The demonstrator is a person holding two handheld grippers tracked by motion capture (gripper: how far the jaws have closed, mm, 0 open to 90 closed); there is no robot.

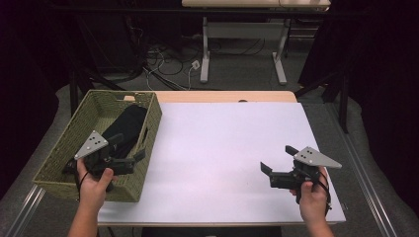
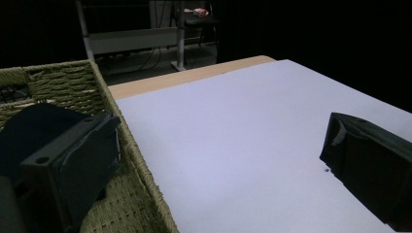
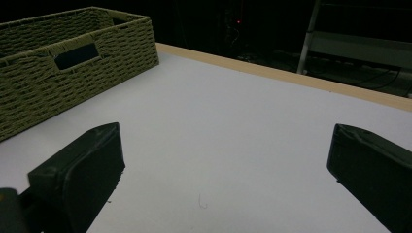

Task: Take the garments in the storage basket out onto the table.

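My left gripper (image 1: 129, 159), jaws apart and empty, hangs over the near edge of the wicker basket (image 1: 148, 129). Inside lies a dark cloth bundle (image 1: 126, 126), probably soft, light and floppy; I'd pinch a raised fold. My right gripper (image 1: 275, 164) hovers open over the white table (image 1: 217, 143).

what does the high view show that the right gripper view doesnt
High view alone: the dark folded cloth lying inside the basket, both hands, and the left gripper open over the basket's near corner.

Right gripper view alone: the cut-out handle slot in the basket's wall, seen side on.

Both: the woven basket, the white table top, and the right gripper, open with nothing between its jaws.
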